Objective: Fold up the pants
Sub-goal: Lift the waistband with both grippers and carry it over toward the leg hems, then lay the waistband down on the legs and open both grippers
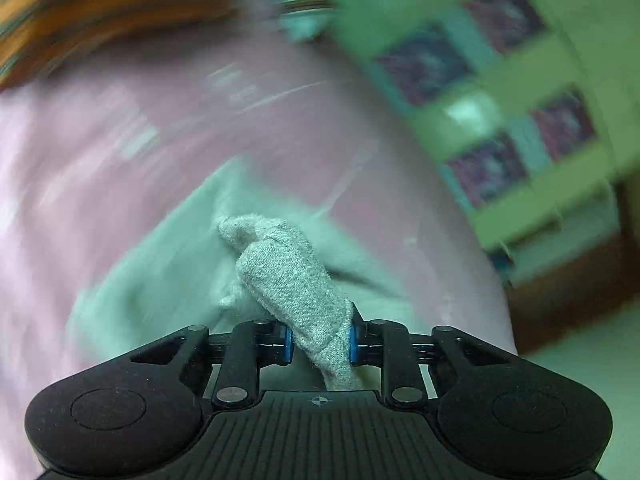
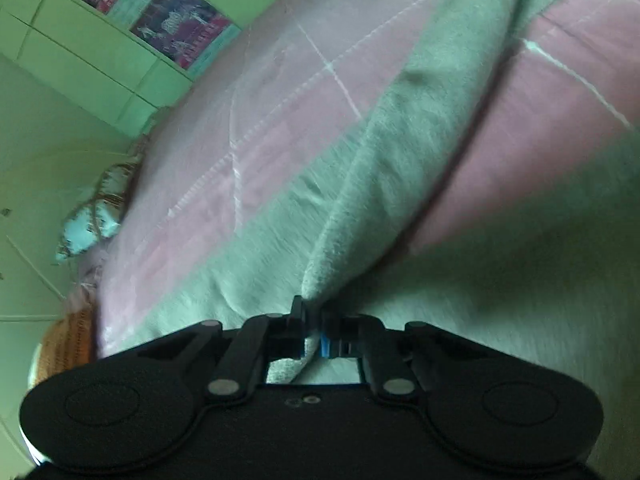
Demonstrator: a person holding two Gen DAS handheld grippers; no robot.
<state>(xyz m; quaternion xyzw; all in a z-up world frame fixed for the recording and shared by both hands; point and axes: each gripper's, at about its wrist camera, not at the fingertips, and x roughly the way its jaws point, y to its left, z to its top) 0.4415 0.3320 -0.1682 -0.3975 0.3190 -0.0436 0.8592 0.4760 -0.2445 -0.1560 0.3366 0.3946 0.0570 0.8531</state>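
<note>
Two wrist-camera views looked down at a bed covered by a smooth pink quilt stitched with pale curving lines.

In the left view, the left gripper, black with blue pads, was closed tight on a thick bunched fold of the pants. The cloth was a grey, nubbly knit, soft and fuzzy. The pinched part rose from between the pads as a rounded, blunt roll leaning up and to the left. The rest of the garment lay blurred on the quilt beyond it.

In the right view, the right gripper was also closed, pinching a thin edge of the same grey fabric. From the pads a long tapering ridge of cloth ran up and to the right across the bed. More grey fabric spread flat to the left and filled the lower right of the view.

Bare pink quilt lay open on either side of the ridge. The bed's edge curved along the left, with a patterned cushion beside it. A pale green cabinet with dark picture panels stood past the bed.
</note>
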